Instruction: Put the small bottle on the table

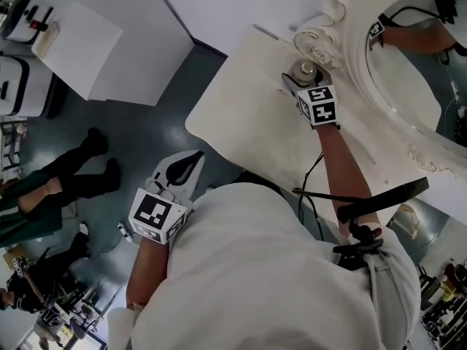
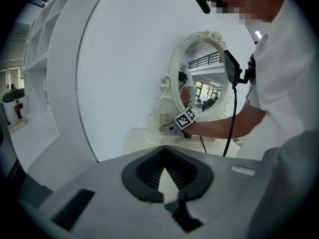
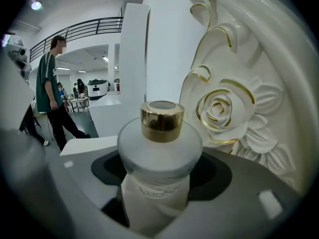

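Observation:
A small frosted-white bottle [image 3: 160, 153] with a gold cap stands upright between the jaws of my right gripper [image 3: 159, 180], which is shut on it. In the head view the bottle [image 1: 304, 70] and right gripper [image 1: 300, 80] are over the far end of the white table [image 1: 241, 115], close to the carved mirror frame [image 1: 343, 20]. Whether the bottle's base touches the table is hidden. My left gripper [image 1: 191, 160] hangs off the table's near left side over the floor, shut and empty. Its pads [image 2: 149, 173] meet at the tips in the left gripper view.
A large oval mirror [image 1: 408, 64] with a rose-carved frame [image 3: 219, 108] stands right behind the bottle. White furniture [image 1: 80, 46] is at the far left. A person's legs [image 1: 66, 173] show on the grey floor at left, and a person [image 3: 50, 98] walks in the background.

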